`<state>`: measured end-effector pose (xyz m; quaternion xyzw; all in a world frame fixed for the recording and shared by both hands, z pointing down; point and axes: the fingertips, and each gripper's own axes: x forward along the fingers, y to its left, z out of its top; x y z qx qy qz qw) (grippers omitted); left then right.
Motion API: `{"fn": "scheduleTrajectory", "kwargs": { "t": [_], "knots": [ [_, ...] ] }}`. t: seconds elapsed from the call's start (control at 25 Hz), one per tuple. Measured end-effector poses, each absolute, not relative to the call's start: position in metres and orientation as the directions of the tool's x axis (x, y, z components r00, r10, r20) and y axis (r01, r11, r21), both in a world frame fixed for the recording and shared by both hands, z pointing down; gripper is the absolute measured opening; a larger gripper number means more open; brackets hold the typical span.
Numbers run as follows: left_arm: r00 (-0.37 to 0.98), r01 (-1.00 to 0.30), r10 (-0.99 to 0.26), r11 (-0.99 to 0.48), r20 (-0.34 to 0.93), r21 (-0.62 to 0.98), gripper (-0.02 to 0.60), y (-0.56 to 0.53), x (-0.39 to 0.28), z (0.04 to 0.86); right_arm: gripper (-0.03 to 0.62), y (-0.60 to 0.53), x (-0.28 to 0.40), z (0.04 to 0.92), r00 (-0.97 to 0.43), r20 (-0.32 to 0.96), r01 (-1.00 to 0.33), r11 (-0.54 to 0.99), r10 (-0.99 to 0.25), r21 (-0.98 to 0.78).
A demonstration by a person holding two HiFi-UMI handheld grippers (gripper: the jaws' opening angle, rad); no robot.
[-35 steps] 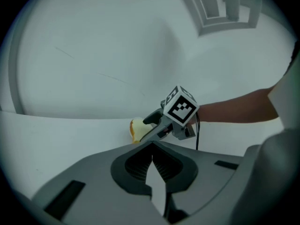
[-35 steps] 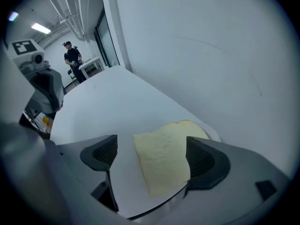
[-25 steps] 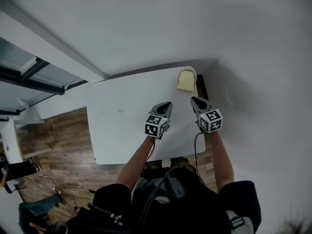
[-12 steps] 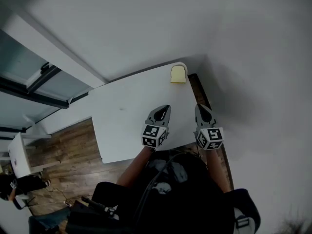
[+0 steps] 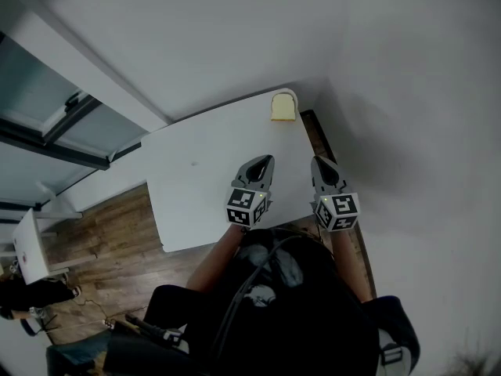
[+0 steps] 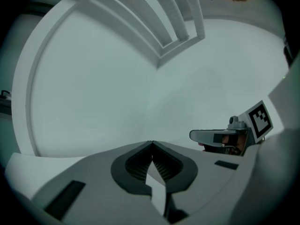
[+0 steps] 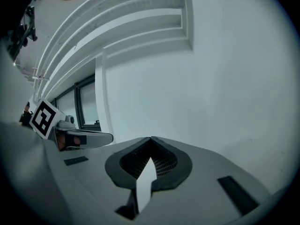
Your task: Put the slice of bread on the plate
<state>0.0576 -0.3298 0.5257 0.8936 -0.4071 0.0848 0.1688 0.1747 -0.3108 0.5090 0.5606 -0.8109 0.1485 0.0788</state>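
Note:
A slice of bread (image 5: 283, 107) lies at the far right corner of the white table (image 5: 196, 186), on what looks like a white plate (image 5: 286, 92) that hardly stands out from the tabletop. My left gripper (image 5: 266, 160) hangs over the table's near part, shut and empty, well short of the bread. Beside it my right gripper (image 5: 315, 161) is over the table's right edge, also shut with nothing in it. Both gripper views face only wall and ceiling: the left gripper (image 6: 152, 143) sees its neighbour (image 6: 220, 137), and the right gripper (image 7: 151, 138) sees the left one (image 7: 79, 138).
A dark strip (image 5: 317, 135) runs between the table's right edge and the white wall. Wooden floor (image 5: 94, 241) lies left of the table, with a white piece of furniture (image 5: 22, 249) further left. Glass panels (image 5: 47, 131) stand at the upper left.
Both grippers have risen and drawn back towards the person, staying shut. The bread now lies farther from them, still at the table's corner.

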Motion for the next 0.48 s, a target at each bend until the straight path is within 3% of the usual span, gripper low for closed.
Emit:
{"fn": "scheduleTrajectory", "kwargs": {
  "t": [0.48],
  "knots": [
    [0.666,-0.746,-0.683,-0.619,0.3,0.247,0.006,-0.317,0.066,0.528,0.009,-0.299,0.178,0.512,-0.38,0.297,-0.924,0.341,-0.876,-0.175]
  ]
}}
